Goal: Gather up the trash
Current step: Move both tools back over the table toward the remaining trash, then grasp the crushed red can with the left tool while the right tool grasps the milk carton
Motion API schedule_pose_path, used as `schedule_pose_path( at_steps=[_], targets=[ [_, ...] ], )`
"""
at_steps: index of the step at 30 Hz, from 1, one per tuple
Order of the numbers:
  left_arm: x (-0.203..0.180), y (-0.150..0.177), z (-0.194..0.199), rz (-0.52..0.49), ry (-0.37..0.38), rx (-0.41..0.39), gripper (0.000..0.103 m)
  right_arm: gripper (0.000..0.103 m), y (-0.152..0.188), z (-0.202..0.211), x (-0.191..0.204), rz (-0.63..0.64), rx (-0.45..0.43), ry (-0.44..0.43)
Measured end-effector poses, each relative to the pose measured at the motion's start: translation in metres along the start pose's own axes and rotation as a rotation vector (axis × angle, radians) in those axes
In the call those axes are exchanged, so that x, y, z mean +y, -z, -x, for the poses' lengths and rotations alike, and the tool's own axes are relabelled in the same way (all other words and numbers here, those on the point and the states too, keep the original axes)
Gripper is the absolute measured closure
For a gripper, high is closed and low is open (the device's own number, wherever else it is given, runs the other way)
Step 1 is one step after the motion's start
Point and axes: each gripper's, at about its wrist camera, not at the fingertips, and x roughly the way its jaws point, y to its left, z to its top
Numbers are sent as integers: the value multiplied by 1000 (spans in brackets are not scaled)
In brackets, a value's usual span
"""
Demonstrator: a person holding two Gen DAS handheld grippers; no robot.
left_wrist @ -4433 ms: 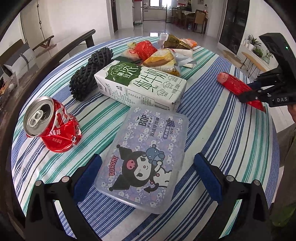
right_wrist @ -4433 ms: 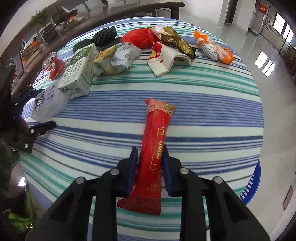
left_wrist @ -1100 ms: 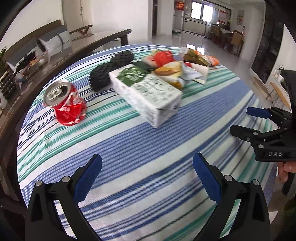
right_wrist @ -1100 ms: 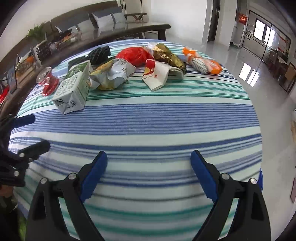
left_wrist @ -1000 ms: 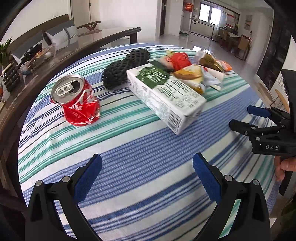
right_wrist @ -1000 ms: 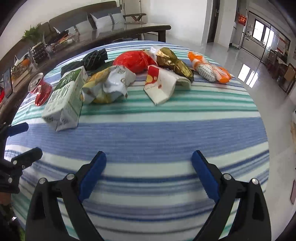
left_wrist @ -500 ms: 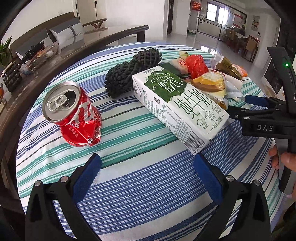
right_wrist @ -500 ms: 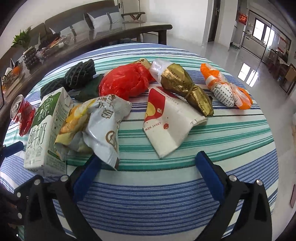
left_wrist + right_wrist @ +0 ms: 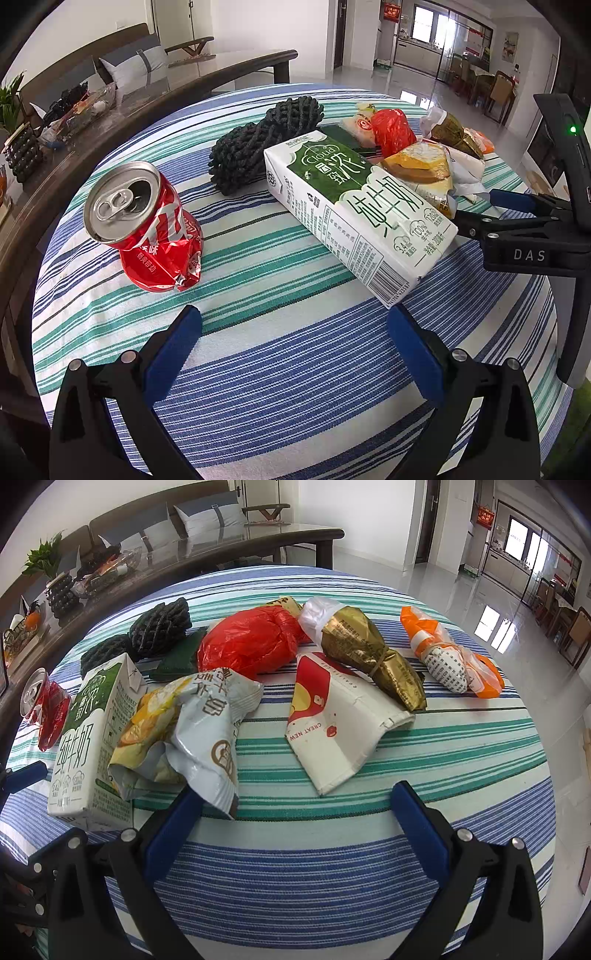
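Trash lies on a round striped table (image 9: 295,369). My left gripper (image 9: 295,343) is open and empty, between a crushed red can (image 9: 147,229) on its left and a green-and-white milk carton (image 9: 354,206) ahead right. My right gripper (image 9: 299,819) is open and empty, just short of a flattened red-and-white paper cup (image 9: 340,716) and a crumpled snack bag (image 9: 188,734). The carton (image 9: 92,738) and the can (image 9: 48,709) also show in the right wrist view at the left. The right gripper (image 9: 491,214) shows in the left wrist view beside the carton.
Behind lie black foam nets (image 9: 266,140), a red plastic bag (image 9: 251,642), a gold wrapper (image 9: 369,646) and an orange-and-white wrapper (image 9: 450,657). A dark glass-topped table (image 9: 184,561) with fruit stands beyond the far edge. Tiled floor lies to the right.
Both grippers have moved forward toward the trash and stay open. The carton and can are nearer in the left view, the cup and snack bag nearer in the right view.
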Motion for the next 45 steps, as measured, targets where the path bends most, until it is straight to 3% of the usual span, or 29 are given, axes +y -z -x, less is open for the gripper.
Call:
schedule_pose_path(
  at_steps=[27, 35, 45],
  targets=[
    [1, 2, 2, 8, -3, -1, 4, 5, 0, 0, 0, 0, 0, 0],
    [50, 20, 20, 157, 42, -41, 4, 5, 0, 0, 0, 0, 0, 0],
    [79, -18, -9, 181, -68, -4, 4, 5, 0, 0, 0, 1, 1, 0]
  ],
)
